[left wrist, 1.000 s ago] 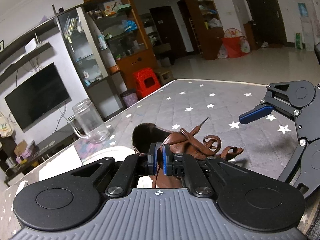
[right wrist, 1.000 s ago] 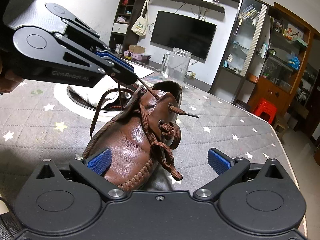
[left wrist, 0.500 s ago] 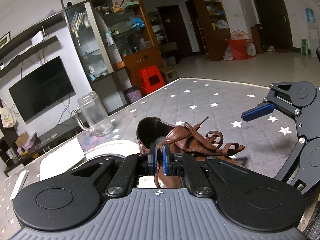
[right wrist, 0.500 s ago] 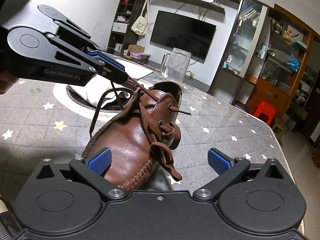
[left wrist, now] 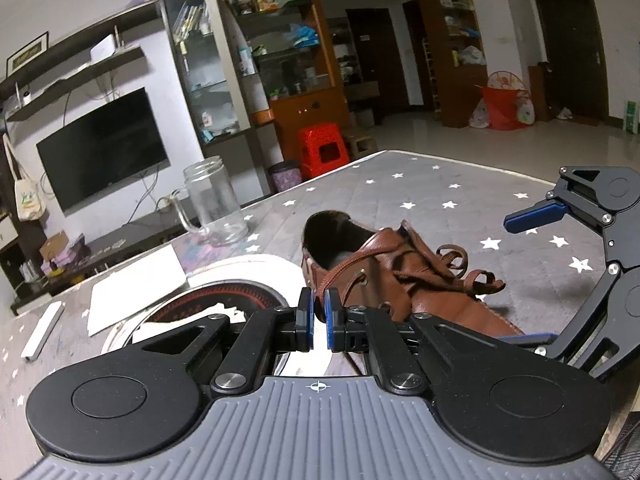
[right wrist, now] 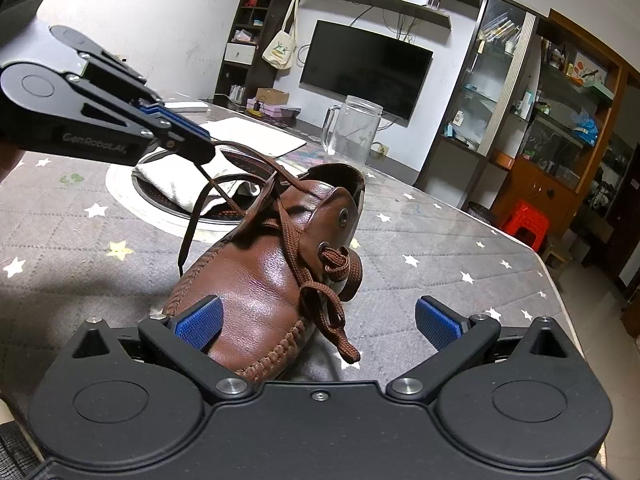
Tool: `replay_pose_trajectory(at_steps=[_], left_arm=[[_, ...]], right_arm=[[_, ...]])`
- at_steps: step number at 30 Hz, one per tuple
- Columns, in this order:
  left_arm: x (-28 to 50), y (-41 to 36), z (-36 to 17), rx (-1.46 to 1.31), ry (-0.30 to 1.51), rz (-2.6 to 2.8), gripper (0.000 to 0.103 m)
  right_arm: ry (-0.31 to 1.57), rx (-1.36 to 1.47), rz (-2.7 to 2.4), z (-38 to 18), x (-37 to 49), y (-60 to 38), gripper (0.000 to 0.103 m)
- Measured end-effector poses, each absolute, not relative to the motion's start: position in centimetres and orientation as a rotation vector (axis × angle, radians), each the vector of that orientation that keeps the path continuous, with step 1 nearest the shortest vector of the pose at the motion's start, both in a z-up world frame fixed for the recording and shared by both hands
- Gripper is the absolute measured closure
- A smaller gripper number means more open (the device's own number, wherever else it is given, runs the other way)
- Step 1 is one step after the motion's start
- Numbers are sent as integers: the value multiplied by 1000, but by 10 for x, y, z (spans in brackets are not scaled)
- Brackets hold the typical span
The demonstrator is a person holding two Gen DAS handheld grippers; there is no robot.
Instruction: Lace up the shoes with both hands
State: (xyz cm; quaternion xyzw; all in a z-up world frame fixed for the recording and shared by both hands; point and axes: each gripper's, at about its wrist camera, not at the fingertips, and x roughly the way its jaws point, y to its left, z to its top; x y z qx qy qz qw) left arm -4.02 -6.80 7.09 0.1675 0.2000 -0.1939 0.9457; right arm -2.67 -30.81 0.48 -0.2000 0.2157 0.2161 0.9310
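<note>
The left hand-held gripper pinches the brown woven shoelace above the brown leather shoe; the right hand-held gripper is spread wide around its toe.

The shoe is glossy brown leather, smooth on the toe, with coarse whip-stitching along its edge and a woven brown lace. It rests on a matt grey quilted cloth printed with stars. Both grippers are matt black, plastic by the look, with bright metal pivot pins; the right gripper shows knurled blue pads. The jar is clear glass.
</note>
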Motion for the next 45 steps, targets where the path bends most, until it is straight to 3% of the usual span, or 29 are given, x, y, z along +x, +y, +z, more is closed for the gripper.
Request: replay_pose_trajectory(at_steps=[9, 19, 21, 23, 25, 43, 45], left_arm=[[-40, -52, 75, 303, 428, -361, 97], [-35, -84, 93, 319, 407, -473, 95], [-30, -92, 93, 332, 407, -486, 93], [-25, -102, 93, 346, 410, -497, 80], [-19, -111, 92, 356, 415, -503, 74], [-8, -97, 79, 350, 450, -472, 73], [-10, -93, 78, 338, 444, -467, 73]], right_arm=[[432, -413, 441, 5, -27, -307, 0], [421, -431, 445, 7, -27, -305, 0], [413, -439, 446, 8, -27, -304, 0], [402, -445, 444, 9, -27, -304, 0], [396, -443, 447, 11, -26, -304, 0], [314, -479, 482, 32, -19, -304, 0], [306, -493, 501, 36, -16, -301, 4]])
